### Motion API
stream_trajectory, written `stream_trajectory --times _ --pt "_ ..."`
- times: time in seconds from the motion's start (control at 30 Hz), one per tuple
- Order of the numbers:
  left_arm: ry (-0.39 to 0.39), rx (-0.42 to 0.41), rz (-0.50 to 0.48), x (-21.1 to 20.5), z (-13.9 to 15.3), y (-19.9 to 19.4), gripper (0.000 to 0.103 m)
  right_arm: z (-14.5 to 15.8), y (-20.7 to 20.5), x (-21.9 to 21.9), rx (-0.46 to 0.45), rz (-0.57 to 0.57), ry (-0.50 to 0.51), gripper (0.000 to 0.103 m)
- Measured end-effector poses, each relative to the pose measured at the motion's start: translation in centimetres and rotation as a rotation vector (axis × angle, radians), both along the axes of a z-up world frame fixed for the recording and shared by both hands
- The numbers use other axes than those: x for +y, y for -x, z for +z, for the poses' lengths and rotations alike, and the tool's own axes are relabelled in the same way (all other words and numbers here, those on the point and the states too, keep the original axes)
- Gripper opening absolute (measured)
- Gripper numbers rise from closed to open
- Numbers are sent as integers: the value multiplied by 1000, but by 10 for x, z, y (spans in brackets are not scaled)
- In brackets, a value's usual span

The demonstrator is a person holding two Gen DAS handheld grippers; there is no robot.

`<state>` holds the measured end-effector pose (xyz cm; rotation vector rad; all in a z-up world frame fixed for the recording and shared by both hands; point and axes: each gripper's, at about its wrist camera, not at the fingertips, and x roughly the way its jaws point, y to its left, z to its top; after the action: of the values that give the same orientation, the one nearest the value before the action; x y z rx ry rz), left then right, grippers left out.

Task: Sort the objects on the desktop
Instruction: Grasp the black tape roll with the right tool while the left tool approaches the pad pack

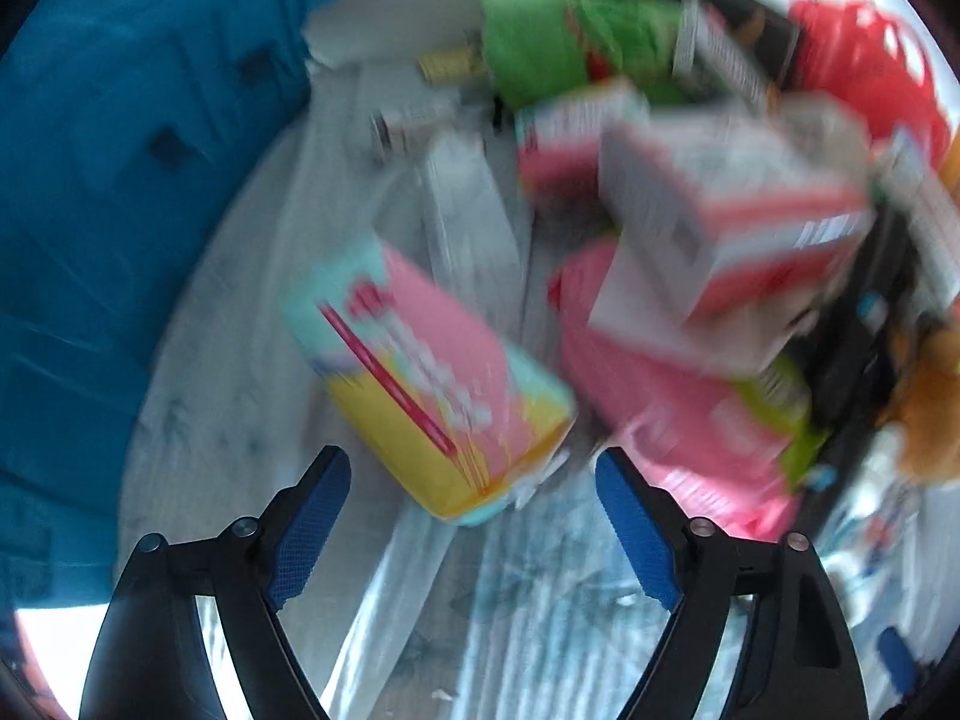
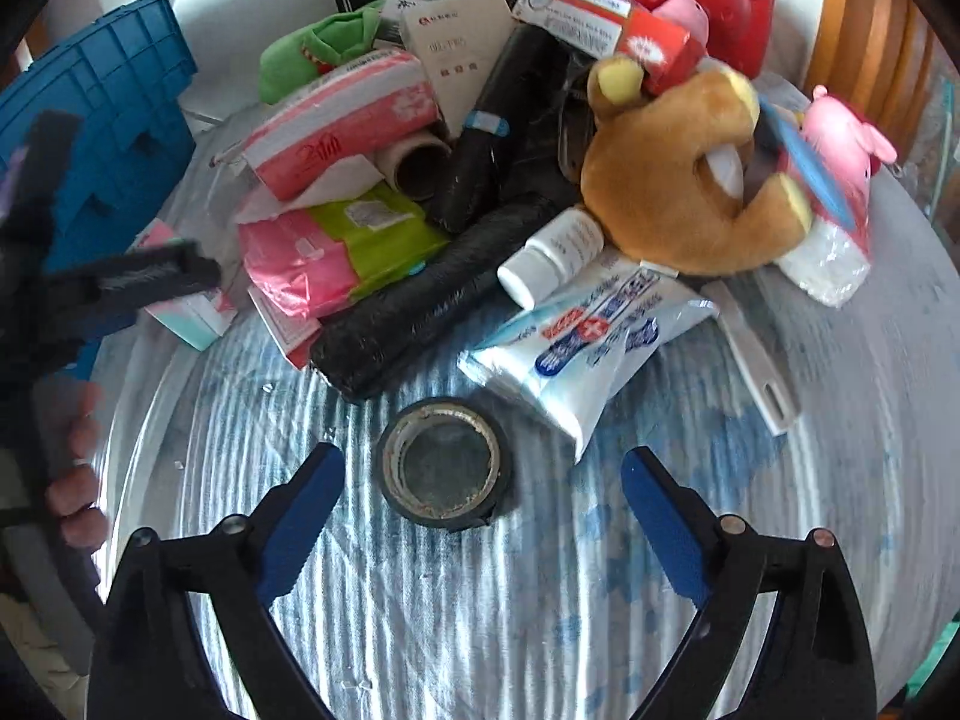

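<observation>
Between the right gripper's [image 2: 483, 474] ribbed blue fingers [image 2: 300, 516] lies a round black tape roll [image 2: 444, 465].

- Blue and red print with a white cross in a red patch covers the white plastic pouch [image 2: 585, 330]; its characters are too small to read.
- Lettering on the grey card box [image 2: 456, 54] is likewise illegible.

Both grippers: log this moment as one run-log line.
left gripper: open, over pink-yellow box | right gripper: open, over black tape roll | nothing held
</observation>
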<state>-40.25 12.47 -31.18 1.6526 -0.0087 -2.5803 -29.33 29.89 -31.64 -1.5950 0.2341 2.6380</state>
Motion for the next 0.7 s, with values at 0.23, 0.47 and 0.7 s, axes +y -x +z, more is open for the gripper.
stream_trajectory --times 0.23,0.47,0.7 --pt "-11 23 -32 -19 -30 -23 10 -25 11 -26 -10 28 -94 61" --pt "11 50 -50 -22 -52 -34 10 -31 16 -30 8 37 -109 56" --pt "-20 37 -40 -26 -65 -29 10 -20 20 -28 39 45 -68 56"
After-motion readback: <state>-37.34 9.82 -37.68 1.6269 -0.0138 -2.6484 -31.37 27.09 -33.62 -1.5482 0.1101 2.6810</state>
